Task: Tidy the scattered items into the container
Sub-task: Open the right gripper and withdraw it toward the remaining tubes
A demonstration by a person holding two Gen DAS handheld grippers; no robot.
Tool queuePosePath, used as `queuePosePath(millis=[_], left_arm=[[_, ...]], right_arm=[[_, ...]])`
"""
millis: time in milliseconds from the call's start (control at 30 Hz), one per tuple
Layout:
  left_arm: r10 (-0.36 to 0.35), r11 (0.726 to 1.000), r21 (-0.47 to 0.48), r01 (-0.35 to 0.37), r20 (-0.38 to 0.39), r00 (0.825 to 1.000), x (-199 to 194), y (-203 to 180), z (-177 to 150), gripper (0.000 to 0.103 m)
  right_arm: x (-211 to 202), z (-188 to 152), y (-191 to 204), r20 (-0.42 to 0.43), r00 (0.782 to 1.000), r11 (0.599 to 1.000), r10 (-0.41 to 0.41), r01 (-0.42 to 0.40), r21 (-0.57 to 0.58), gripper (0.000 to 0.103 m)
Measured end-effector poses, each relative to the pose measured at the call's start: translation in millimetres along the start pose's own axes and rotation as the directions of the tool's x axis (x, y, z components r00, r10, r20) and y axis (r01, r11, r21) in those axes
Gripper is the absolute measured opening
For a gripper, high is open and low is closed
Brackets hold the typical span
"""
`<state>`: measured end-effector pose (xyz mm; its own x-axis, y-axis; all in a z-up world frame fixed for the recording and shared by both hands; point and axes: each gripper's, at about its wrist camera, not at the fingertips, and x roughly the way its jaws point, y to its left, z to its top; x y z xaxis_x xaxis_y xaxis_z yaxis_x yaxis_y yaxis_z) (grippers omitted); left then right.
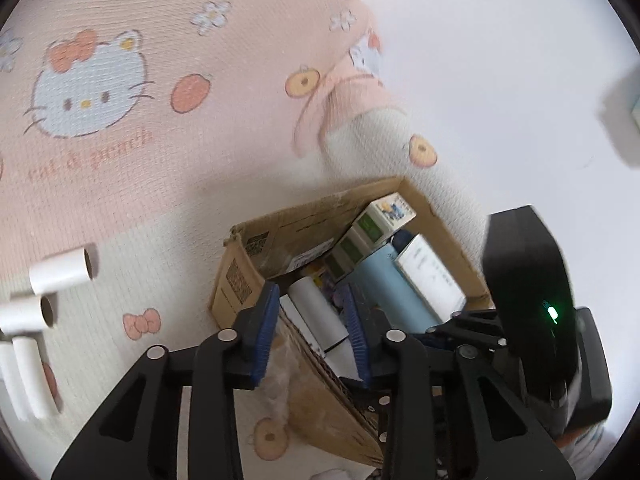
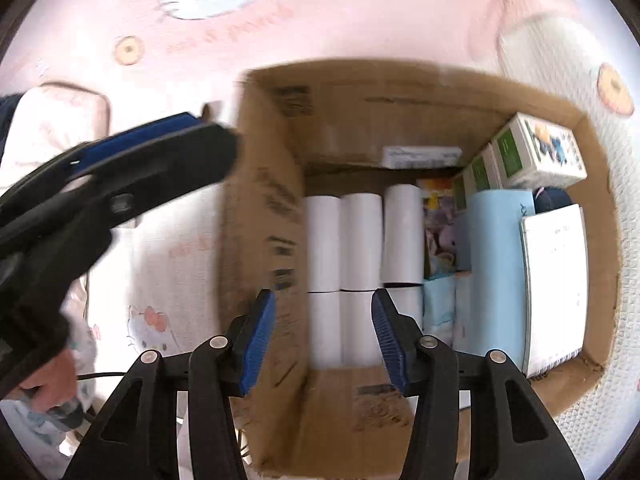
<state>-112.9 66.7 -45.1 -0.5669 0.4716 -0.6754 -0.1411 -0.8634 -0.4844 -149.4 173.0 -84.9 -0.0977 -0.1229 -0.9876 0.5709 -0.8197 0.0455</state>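
**Both grippers open over the box**

Blue pads of right gripper (image 2: pixel 323 338) sit apart w/ nothing pinched, hovering above cardboard box (image 2: pixel 264 216). Inside: white paper rolls (image 2: pixel 362 240) in rows at left, light blue pack (image 2: pixel 496 240), white booklet (image 2: pixel 554 280) at right, small printed cartons (image 2: pixel 536 152) in far corner. Left gripper (image 1: pixel 312 332) also open, nothing between its pads, over box's near edge. Four more white tubes (image 1: pixel 64 266) lie loose on cat-print blanket (image 1: pixel 160 160), well apart from box.
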Motion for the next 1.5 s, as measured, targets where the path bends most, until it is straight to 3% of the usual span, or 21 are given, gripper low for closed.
queuePosePath(millis=[133, 233, 400, 567, 667, 767, 933, 1067, 1300, 1400, 1500], left_arm=[[0.019, 1.000, -0.013, -0.019, 0.030, 0.999, -13.6, 7.2, -13.4, 0.045], [0.047, 0.999, 0.005, -0.047, 0.032, 0.998, -23.3, 9.9, -24.5, 0.050], [0.094, 0.995, 0.018, -0.094, 0.008, 0.996, -34.6, 19.7, -47.7, 0.051], [0.188, 0.982, 0.045, -0.186, -0.029, 0.982, -40.4, 37.1, -79.8, 0.054], [0.270, 0.961, 0.069, -0.267, -0.043, 0.962, -43.5, 48.8, -106.0, 0.057], [0.360, 0.932, 0.075, -0.355, -0.084, 0.929, -42.7, 63.9, -133.0, 0.059], [0.418, 0.906, 0.020, -0.423, -0.200, 0.886, -38.0, 98.4, -169.6, 0.059], [0.474, 0.870, -0.038, -0.492, -0.212, 0.855, -50.5, 123.6, -190.1, 0.059], [0.510, 0.820, -0.155, -0.551, -0.240, 0.826, -74.3, 172.6, -206.9, 0.059], [0.504, 0.806, -0.222, -0.549, -0.232, 0.832, -83.0, 191.3, -206.7, 0.059], [0.497, 0.794, -0.280, -0.540, -0.212, 0.841, -88.3, 207.5, -200.9, 0.059]], right_arm=[[-14.7, -4.7, 23.2, 0.092, 0.980, 0.977, -0.174, 0.184, -0.109, 0.051], [-17.7, -12.5, 42.1, 0.144, 0.957, 0.946, -0.252, 0.274, -0.170, 0.055], [-33.3, -24.0, 64.6, 0.213, 0.923, 0.896, -0.319, 0.367, -0.249, 0.060], [-35.0, -40.6, 96.6, 0.286, 0.875, 0.801, -0.390, 0.476, -0.363, 0.061], [-42.7, -54.1, 118.8, 0.329, 0.866, 0.763, -0.377, 0.492, -0.420, 0.063], [-30.9, -59.9, 139.3, 0.352, 0.872, 0.730, -0.339, 0.480, -0.486, 0.066], [-9.4, -70.5, 170.5, 0.368, 0.879, 0.658, -0.304, 0.473, -0.586, 0.066], [8.5, -69.9, 186.4, 0.364, 0.883, 0.633, -0.296, 0.467, -0.618, 0.066], [48.8, -71.0, 215.5, 0.391, 0.887, 0.572, -0.245, 0.458, -0.680, 0.066], [65.6, -63.0, 227.4, 0.427, 0.894, 0.605, -0.139, 0.418, -0.678, 0.066], [76.1, -61.2, 238.4, 0.497, 0.866, 0.609, -0.051, 0.422, -0.672, 0.066]])
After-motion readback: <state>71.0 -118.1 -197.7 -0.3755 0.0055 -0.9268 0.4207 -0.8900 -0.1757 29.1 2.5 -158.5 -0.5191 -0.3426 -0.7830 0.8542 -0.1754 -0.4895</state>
